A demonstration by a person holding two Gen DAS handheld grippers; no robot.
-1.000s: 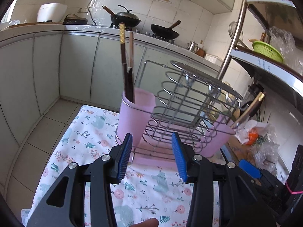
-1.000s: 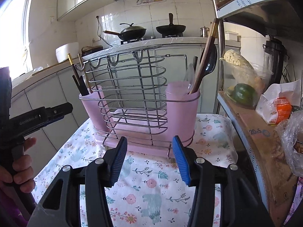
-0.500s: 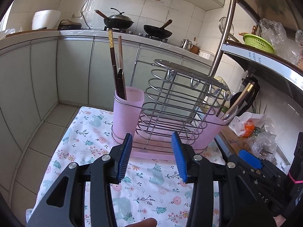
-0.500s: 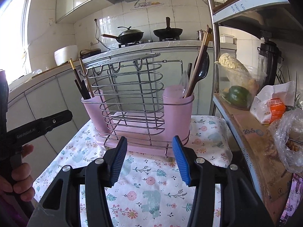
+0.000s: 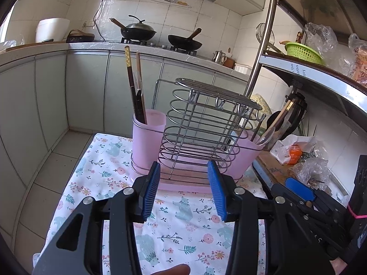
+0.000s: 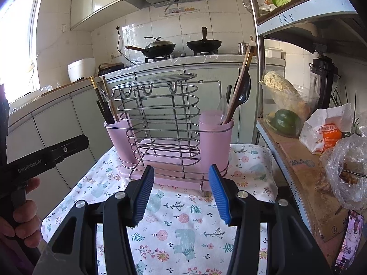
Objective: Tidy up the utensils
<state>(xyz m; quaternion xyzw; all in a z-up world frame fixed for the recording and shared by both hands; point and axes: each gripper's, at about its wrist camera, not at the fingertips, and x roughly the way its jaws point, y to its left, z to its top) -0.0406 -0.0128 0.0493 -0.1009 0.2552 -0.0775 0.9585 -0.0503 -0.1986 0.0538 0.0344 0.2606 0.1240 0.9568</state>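
Both tools have drawn back from the wire utensil rack over the last second, leaving it smaller in each view. Left tool and right tool hang empty above the floral-clothed bench, blue pads spread apart with nothing between them. Chopsticks stand near-upright in the left pink cup; a spoon and wooden handles lean in the right pink cup. No loose utensil shows on the cloth, so the sorting looks finished. The rack sits straight ahead of both tools, its long side facing the right one, neither clearly nearer.
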